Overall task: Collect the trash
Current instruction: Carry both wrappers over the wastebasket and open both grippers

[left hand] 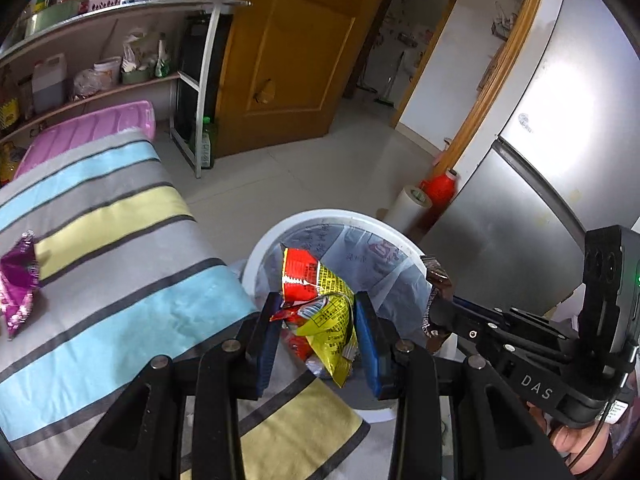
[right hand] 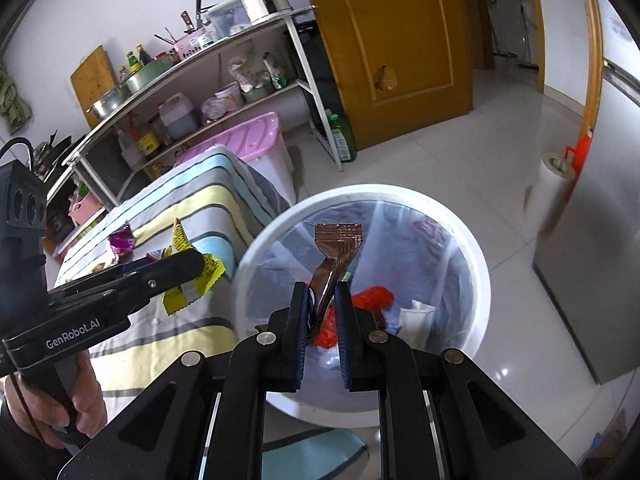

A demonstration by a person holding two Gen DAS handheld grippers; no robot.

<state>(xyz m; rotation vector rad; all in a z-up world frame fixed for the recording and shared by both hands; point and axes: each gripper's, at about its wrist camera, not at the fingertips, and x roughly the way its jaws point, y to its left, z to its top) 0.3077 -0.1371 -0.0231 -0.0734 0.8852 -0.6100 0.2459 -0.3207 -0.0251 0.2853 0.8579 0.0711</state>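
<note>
My left gripper (left hand: pixel 318 304) is shut on a red and yellow snack wrapper (left hand: pixel 316 292) and holds it over the near rim of the white bin (left hand: pixel 260 248). My right gripper (right hand: pixel 322 294) is shut on a brown wrapper (right hand: pixel 336 240) above the bin (right hand: pixel 476 248), which is lined with a clear bag and has red and white trash inside. The right gripper with the brown wrapper (left hand: pixel 436 280) shows at the right of the left wrist view. A purple wrapper (left hand: pixel 18 284) lies on the striped cloth (left hand: pixel 120 240); it also shows in the right wrist view (right hand: pixel 122 240).
A shelf rack (right hand: pixel 200 80) with bottles, bowls and jugs stands behind the striped table. A pink box (right hand: pixel 256 140) sits by it. A silver fridge (left hand: pixel 540 160), a white roll (left hand: pixel 408 208) and a red container (left hand: pixel 440 188) stand right of the bin. A wooden door (right hand: pixel 400 40) is behind.
</note>
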